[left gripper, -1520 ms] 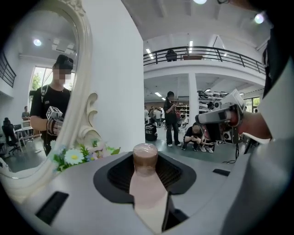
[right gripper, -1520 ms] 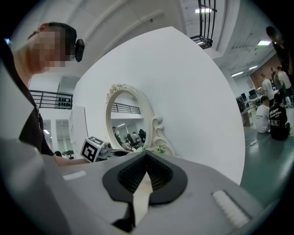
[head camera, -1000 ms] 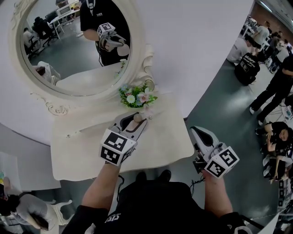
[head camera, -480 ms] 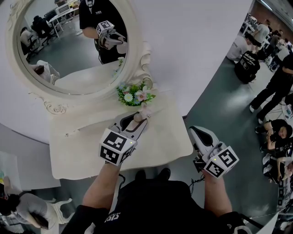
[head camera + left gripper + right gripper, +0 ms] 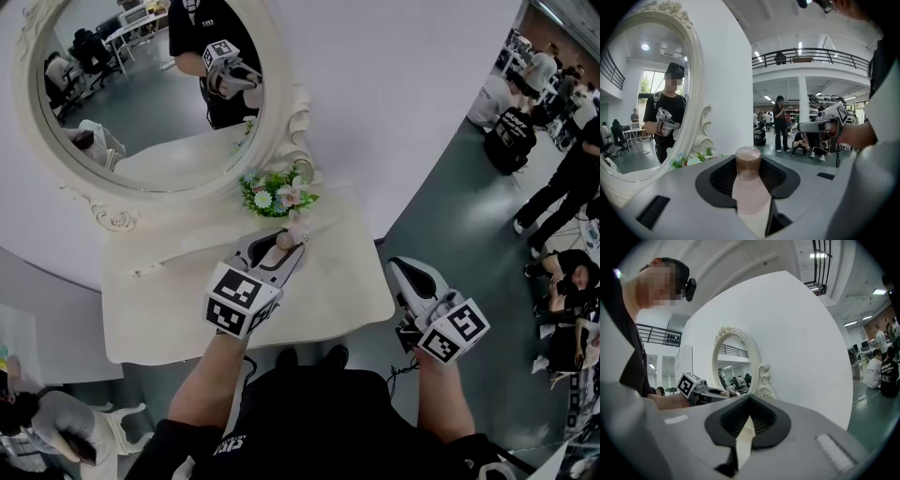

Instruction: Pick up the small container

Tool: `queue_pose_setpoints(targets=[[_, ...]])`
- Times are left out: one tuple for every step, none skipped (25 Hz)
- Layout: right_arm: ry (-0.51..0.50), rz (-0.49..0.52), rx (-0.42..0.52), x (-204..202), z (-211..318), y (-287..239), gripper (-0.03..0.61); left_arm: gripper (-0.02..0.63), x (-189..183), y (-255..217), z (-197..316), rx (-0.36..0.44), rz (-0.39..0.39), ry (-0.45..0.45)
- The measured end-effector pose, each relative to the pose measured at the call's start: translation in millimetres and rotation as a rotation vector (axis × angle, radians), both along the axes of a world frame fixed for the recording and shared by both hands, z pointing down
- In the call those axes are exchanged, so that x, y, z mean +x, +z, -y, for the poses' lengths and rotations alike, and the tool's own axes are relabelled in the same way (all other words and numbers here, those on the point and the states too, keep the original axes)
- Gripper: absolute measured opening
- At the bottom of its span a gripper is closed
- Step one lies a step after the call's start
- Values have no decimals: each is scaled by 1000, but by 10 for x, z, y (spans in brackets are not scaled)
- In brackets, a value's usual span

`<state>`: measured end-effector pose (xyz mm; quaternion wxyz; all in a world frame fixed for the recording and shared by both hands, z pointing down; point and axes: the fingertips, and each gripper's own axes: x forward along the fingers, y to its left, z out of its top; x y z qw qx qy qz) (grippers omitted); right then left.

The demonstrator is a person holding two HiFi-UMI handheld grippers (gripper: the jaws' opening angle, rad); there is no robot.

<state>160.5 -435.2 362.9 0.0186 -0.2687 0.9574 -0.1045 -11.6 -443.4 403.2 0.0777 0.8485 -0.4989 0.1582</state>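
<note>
The small container [image 5: 748, 165] is a pale pink bottle with a brown cap. It stands upright between the jaws of my left gripper [image 5: 748, 180], which is shut on it. In the head view the same container [image 5: 283, 242] shows in the left gripper [image 5: 285, 236] over the back of the cream dressing table [image 5: 323, 300], just in front of the flowers. My right gripper [image 5: 405, 274] hangs off the table's right edge, over the floor. Its jaws are shut [image 5: 743, 427] with nothing between them.
A small bunch of artificial flowers [image 5: 277, 197] stands at the foot of the oval mirror [image 5: 150, 94] with an ornate cream frame. A curved white wall rises behind. Several people [image 5: 511, 131] sit and stand on the grey floor at the right.
</note>
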Motion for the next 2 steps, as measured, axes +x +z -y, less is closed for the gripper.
queue_pose_setpoints(targets=[[-1, 1, 0, 6, 2, -2, 9, 146, 8, 1, 0, -1, 0, 0], [-2, 2, 1, 13, 3, -4, 9, 146, 15, 1, -1, -1, 1, 0]])
